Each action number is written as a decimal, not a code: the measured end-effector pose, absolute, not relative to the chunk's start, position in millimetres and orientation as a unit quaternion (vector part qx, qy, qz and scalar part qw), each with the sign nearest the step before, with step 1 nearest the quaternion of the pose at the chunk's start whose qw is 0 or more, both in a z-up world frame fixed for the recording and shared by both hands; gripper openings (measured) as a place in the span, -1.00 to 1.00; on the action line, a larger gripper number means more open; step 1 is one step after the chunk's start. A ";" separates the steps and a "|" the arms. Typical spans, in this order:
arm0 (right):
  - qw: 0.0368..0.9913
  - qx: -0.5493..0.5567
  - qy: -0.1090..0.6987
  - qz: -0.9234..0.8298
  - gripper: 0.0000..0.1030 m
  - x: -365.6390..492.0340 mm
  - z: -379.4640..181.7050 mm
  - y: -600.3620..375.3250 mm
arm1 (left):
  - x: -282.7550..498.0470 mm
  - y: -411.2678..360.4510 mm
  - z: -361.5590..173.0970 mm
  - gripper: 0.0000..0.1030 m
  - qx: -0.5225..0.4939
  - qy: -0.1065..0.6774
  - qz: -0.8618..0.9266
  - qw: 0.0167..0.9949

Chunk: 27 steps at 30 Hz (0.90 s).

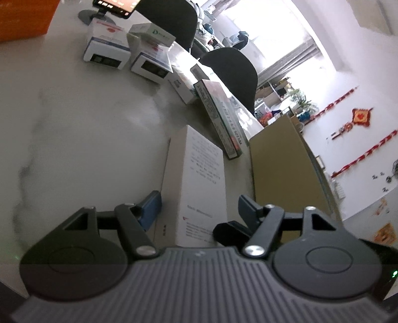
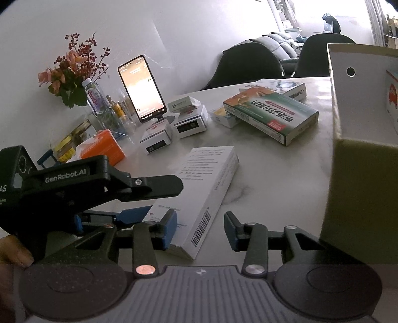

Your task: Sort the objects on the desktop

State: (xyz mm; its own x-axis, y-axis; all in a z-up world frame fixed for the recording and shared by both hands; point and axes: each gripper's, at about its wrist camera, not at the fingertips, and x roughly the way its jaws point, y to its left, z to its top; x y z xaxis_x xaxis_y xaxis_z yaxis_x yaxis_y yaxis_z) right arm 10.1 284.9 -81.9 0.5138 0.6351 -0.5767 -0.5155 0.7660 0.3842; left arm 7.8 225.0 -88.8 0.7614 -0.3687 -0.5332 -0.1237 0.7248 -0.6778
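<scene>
Between both hand-held grippers' open jaws — white box (image 1: 199, 188).

Your surface: white marbled table (image 2: 261, 179) | flat on it: long white box (image 2: 209, 179), two small white boxes (image 2: 174, 131) side by side, orange box (image 2: 104, 149), cardboard box (image 2: 360, 186) at right edge, phone stand (image 1: 87, 16).

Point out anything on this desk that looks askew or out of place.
The green medicine box sits tilted, propped on smaller boxes rather than flat. Nothing looks spilled or damaged.
</scene>
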 end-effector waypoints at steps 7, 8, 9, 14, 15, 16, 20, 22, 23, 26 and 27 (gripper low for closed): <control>0.834 0.136 0.393 0.363 -0.09 19.2 -90.3 276.8 | 6.7 217.6 -87.0 0.32 -0.353 0.349 -0.078 0.865; 0.834 0.136 0.391 0.365 -0.09 18.4 -90.2 276.6 | 5.8 216.7 -86.2 0.32 -0.350 0.350 -0.077 0.865; 0.834 0.135 0.389 0.367 -0.09 17.6 -89.9 276.4 | 4.5 216.5 -85.6 0.32 -0.349 0.353 -0.075 0.865; 0.830 0.128 0.391 0.376 -0.09 13.7 -87.3 279.7 | -4.9 216.6 -82.6 0.32 -0.346 0.363 -0.066 0.863; 0.828 0.127 0.392 0.379 -0.09 12.6 -87.2 280.7 | -7.7 217.1 -82.2 0.31 -0.345 0.364 -0.062 0.863; 0.827 0.125 0.393 0.382 -0.09 11.4 -87.2 281.7 | -10.3 217.5 -81.8 0.32 -0.345 0.365 -0.059 0.863; 0.822 0.116 0.398 0.391 -0.09 4.8 -85.7 287.3 | -19.0 218.9 -80.4 0.32 -0.344 0.368 -0.052 0.862; 0.820 0.110 0.400 0.393 -0.09 0.0 -84.3 289.1 | -23.4 218.9 -79.5 0.32 -0.343 0.370 -0.050 0.862; 0.820 0.107 0.401 0.394 -0.09 -2.4 -83.7 290.0 | -25.4 218.6 -79.0 0.32 -0.341 0.371 -0.050 0.862; 0.818 0.100 0.402 0.398 -0.09 -9.5 -81.9 290.5 | -32.2 217.1 -77.4 0.32 -0.334 0.375 -0.049 0.863; 0.817 0.098 0.404 0.399 -0.09 -11.7 -81.6 291.1 | -34.8 216.7 -77.1 0.32 -0.332 0.376 -0.049 0.864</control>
State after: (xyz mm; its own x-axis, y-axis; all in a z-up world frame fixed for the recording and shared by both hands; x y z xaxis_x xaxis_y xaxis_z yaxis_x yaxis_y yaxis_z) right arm -11.7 291.1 -81.6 0.3553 0.7321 -0.5812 -0.5734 0.6617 0.4830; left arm -34.8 216.7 -77.1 0.7122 -0.3338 -0.6175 -0.1660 0.7747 -0.6102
